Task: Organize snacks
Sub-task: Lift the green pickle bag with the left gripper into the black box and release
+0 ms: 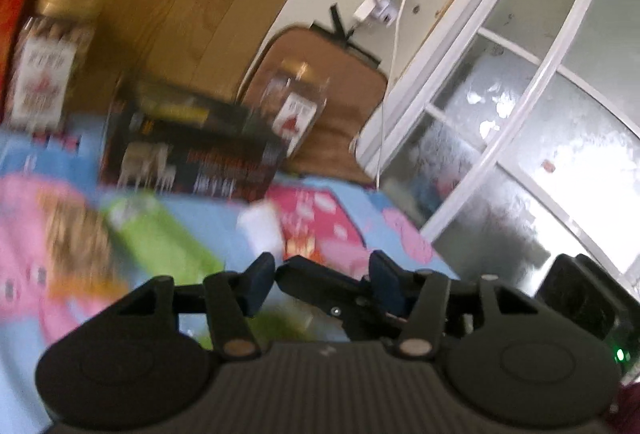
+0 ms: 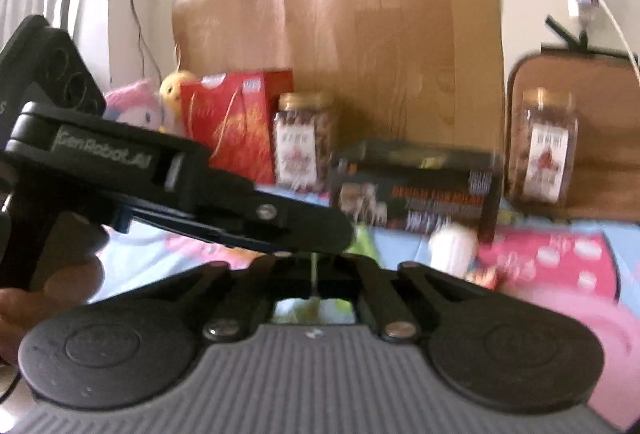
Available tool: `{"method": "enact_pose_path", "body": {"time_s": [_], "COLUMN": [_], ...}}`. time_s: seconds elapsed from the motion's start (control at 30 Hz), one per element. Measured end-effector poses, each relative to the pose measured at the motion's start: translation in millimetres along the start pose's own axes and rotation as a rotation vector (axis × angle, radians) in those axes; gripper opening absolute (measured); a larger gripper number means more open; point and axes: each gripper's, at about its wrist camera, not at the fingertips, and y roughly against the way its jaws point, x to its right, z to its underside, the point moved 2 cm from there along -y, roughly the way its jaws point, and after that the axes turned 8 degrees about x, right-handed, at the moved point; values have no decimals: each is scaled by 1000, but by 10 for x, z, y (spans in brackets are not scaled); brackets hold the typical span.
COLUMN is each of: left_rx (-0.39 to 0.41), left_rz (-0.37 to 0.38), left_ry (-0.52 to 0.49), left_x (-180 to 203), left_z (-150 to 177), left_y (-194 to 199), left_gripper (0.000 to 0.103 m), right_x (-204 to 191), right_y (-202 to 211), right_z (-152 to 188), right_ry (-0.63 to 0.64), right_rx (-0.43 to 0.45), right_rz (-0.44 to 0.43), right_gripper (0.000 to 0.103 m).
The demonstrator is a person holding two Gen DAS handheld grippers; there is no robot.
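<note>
In the right wrist view my right gripper [image 2: 314,262] is shut, with a thin pale green edge pinched between its fingers; it looks like part of the green packet [image 2: 364,238]. My left gripper [image 2: 328,234] crosses over those fingertips from the left. From the left wrist view, my left gripper [image 1: 322,280] stands open with its blue pads [image 1: 260,282] apart. The right gripper [image 1: 292,272] reaches in between them from the right. The green packet [image 1: 160,234] lies blurred on the blue cartoon cloth [image 1: 224,230].
Behind stand a dark box [image 2: 416,190], two gold-lidded jars [image 2: 302,138] [image 2: 546,146], a red gift bag [image 2: 236,122] and plush toys [image 2: 176,86]. A small white bottle [image 2: 452,246] and a pink packet [image 2: 560,258] lie on the cloth. A window [image 1: 520,114] is to the right.
</note>
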Motion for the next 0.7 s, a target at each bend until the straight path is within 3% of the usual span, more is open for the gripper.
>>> {"method": "enact_pose_path", "body": {"time_s": [0.13,0.3,0.43,0.57,0.67,0.7], "left_rx": [0,-19,-121,-178,-199,-163], "left_rz": [-10,-88,-131,-127,-137,-144], "left_ry": [41,65,147,197,201,172], "left_x": [-102,-300,-458,-412,-369,-326], "left_z": [-220,-122,154,423,620,655], "left_y": [-159,0,118,181,78,77], "left_gripper": [53,56,56,56,54,54], "right_x": [85,451,595,554,496,444], "right_y": [-196,-78,12,-3,-3,-3], "right_z": [-143,-64,209,416,473,477], "right_ry": [50,-124,-236,-248,-323,-343], "right_rx": [3,-55,-171,-268,-279,-278], "right_rz": [30,-17,-59,-56,-96,-116], "right_gripper": [3,10,42,42,43,29]}}
